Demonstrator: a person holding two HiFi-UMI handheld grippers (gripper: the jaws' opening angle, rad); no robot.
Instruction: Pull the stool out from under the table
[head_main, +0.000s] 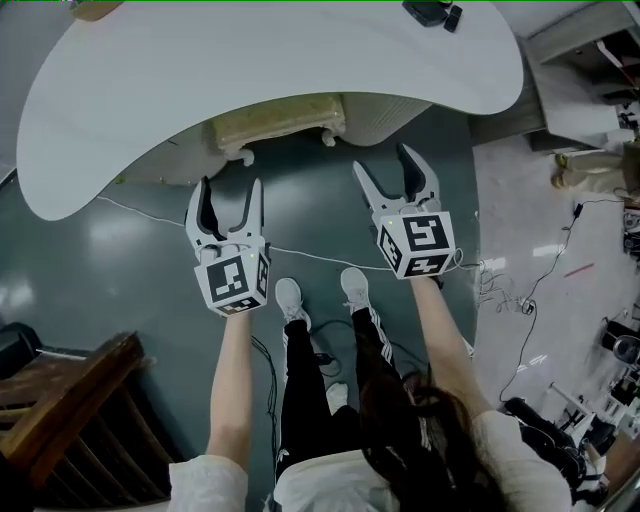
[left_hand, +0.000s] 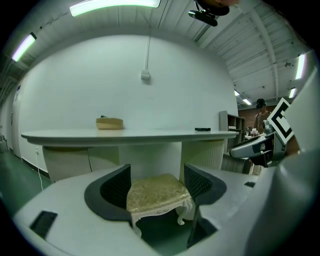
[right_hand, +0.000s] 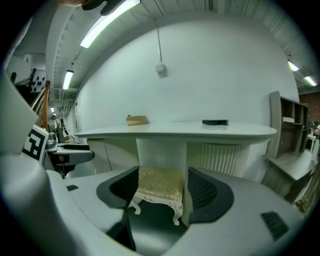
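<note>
1. Spread wide, pinching nothing, at left gripper (head_main: 230, 195) and right gripper (head_main: 388, 172); poised side by side, short of the stool (head_main: 280, 126).
2. Tucked under the near edge of the table (head_main: 300, 60), partly hidden from above.
3. Best taken at both front seat corners, then drawn straight back, level.
4. Apparently lying long side along the table edge, front facing outward.

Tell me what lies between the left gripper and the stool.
Only bare dark floor, per the head view; the left gripper, jaws open, sits short of the stool.
</note>
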